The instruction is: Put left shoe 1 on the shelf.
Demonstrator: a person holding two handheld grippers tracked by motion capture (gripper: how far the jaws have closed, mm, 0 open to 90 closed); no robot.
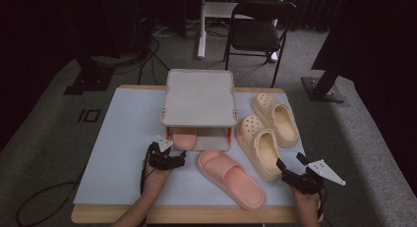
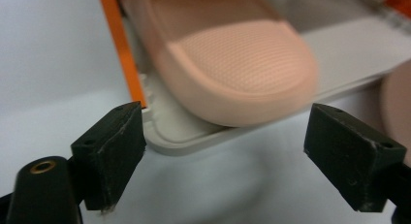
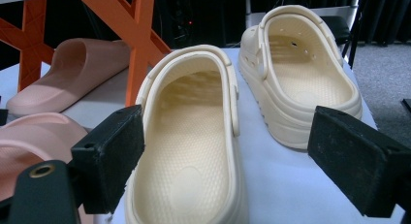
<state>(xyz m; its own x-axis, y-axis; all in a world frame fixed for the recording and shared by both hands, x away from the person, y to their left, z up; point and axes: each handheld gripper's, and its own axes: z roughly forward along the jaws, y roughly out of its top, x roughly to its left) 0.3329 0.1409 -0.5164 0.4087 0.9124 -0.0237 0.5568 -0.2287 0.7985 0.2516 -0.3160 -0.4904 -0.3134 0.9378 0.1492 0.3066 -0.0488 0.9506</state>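
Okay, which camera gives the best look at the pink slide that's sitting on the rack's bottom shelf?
The left gripper view: the shelved slide sits close up between open jaws. The high view shows just its heel end under the rack top; the right gripper view shows its side.

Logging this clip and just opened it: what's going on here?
A person at a table holds tongs in each hand, sorting shoes around a small rack. One pink slide already sits on the rack's lower shelf; the left tongs are open just in front of its toe, gripping nothing. The second pink slide lies on the table. The right tongs are open at the heel of the nearer cream clog; the other clog sits beside it.
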